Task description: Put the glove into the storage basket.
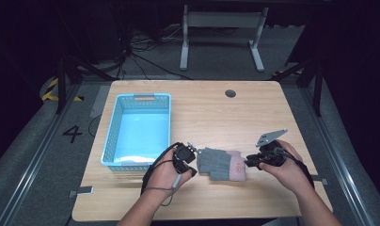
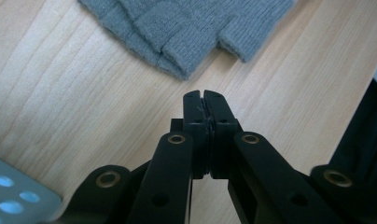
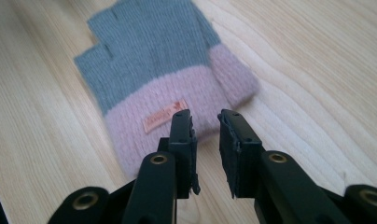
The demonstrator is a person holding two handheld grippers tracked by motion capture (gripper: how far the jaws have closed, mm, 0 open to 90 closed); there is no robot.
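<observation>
**Glove flat near front edge, a gripper at each end**

Grey and pink glove (image 1: 222,164) lies flat on the surface (image 1: 211,113), near its front edge, right of the blue basket (image 1: 138,129). Left gripper (image 1: 193,151) sits just beside the glove's grey finger end; its fingers (image 2: 196,116) are pressed together, nothing between them. Right gripper (image 1: 249,161) sits at the pink cuff, fingers (image 3: 182,130) spread, not gripping the glove.

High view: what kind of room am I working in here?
Probably a lab or recording workspace: a bare wooden table on grey floor, loose cables behind it, hazard tape at the left.
</observation>
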